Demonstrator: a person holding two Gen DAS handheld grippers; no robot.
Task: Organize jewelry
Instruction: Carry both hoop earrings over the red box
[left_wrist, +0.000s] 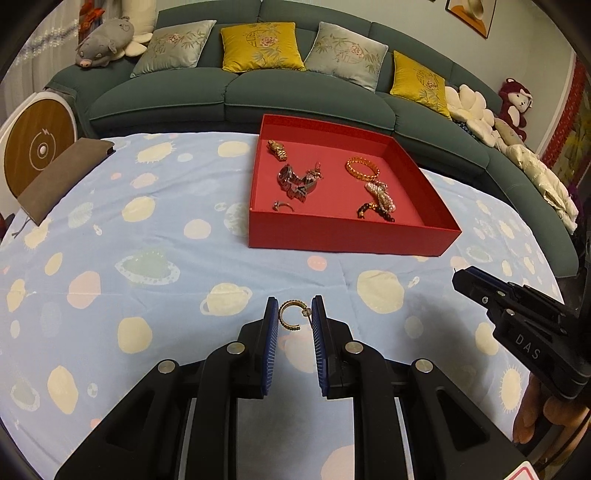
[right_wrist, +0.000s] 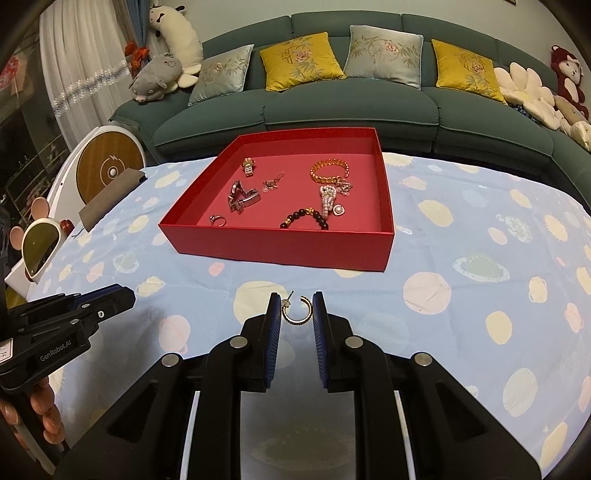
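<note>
A gold hoop earring (left_wrist: 289, 315) lies on the blue patterned cloth between the fingertips of my left gripper (left_wrist: 294, 312), which is open around it. A second gold hoop earring (right_wrist: 297, 309) lies between the fingertips of my right gripper (right_wrist: 296, 308), also open around it. Whether the pads touch the earrings I cannot tell. A red tray (left_wrist: 351, 236) (right_wrist: 280, 247) beyond holds a gold bracelet (right_wrist: 330, 170), a silver watch (right_wrist: 241, 198), a ring (right_wrist: 218, 220), a dark bead bracelet (right_wrist: 304, 218) and a pearl piece (right_wrist: 328, 199).
A teal sofa (left_wrist: 236, 92) with cushions and plush toys stands behind the table. A brown pouch (left_wrist: 62, 173) lies at the table's left edge by a round white device (left_wrist: 37, 147). The other gripper shows at each view's side, the right one (left_wrist: 517, 317) and the left one (right_wrist: 70, 314).
</note>
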